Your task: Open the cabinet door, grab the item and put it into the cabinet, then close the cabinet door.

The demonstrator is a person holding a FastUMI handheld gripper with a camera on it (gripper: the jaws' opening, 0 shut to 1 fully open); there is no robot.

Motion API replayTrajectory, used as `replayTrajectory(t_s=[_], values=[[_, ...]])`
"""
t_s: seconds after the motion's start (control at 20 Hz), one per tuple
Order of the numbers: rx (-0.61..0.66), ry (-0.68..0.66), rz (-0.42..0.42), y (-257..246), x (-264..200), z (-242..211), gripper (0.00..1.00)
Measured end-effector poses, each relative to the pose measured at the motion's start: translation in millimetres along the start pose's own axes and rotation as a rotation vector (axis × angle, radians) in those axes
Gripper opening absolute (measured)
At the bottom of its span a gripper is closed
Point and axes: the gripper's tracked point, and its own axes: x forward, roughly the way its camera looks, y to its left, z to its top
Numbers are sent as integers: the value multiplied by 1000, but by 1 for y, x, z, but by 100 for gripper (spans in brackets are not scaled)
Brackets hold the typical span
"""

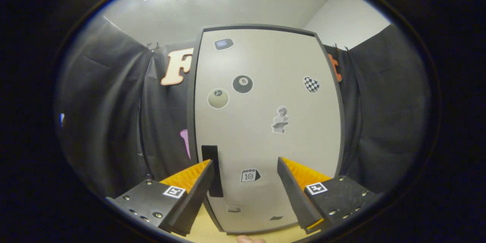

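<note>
A tall white cabinet (265,121) with a dark frame stands just ahead of me, its door shut and dotted with several stickers. A black handle (212,169) runs upright along the door's left edge, just beside my left fingertip. My gripper (245,167) is open and faces the lower part of the door, with nothing between its fingers. The item for the cabinet is out of sight.
The cabinet stands on a light wooden tabletop (207,229), a strip of which shows below the door. Black cloth walls (114,121) hang close on both sides and behind. A fingertip of a person's hand (248,239) shows beneath the fingers.
</note>
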Motion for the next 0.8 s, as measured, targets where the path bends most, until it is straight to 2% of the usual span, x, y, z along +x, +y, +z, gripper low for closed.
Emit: replayTrajectory(t_s=[0.25,0.55,0.75,0.8], values=[[14,31,26,17,6,-11,99],[31,164,20,28,30,-48,99],[-1,195,39,45,46,-66,86],[-2,203,51,51,48,-69,75]])
